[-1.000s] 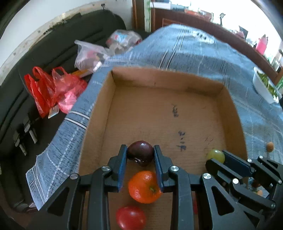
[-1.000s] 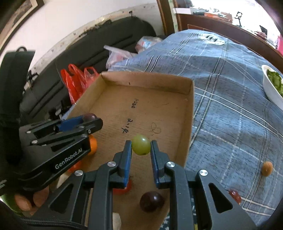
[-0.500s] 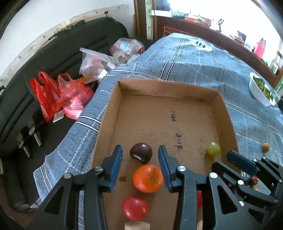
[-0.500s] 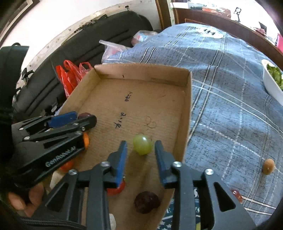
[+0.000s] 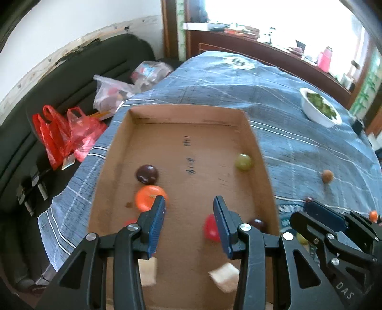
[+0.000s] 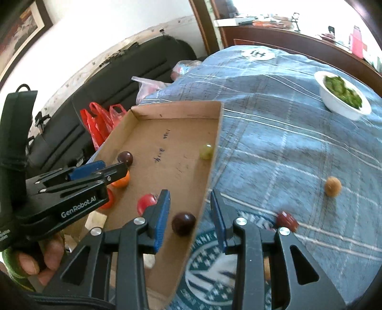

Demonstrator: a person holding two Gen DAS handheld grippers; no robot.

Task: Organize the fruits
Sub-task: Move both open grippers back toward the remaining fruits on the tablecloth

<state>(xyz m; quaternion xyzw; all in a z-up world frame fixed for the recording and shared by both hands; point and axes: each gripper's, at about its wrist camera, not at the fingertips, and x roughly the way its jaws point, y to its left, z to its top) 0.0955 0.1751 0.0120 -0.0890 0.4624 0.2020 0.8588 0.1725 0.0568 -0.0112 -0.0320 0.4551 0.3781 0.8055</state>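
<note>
The round green grape (image 5: 243, 162) and the dark purple plum (image 5: 146, 173) now lie loose on the floor of the shallow brown cardboard tray (image 5: 263, 171), each let go a second ago, so two more fruits are sorted. Both lie well ahead of the tongs. The left gripper (image 5: 188, 220) and right gripper (image 6: 189, 215) have drawn back, partly open and empty, while a tan round fruit (image 6: 332, 186) and a dark red one (image 6: 287, 219) wait on the blue plaid cloth (image 6: 286, 147).

Daylit from an overexposed window (image 5: 286, 16) at top right. Soft shadows, strong fisheye bending with black corners, slight motion blur on the white bowl (image 6: 343, 100).
</note>
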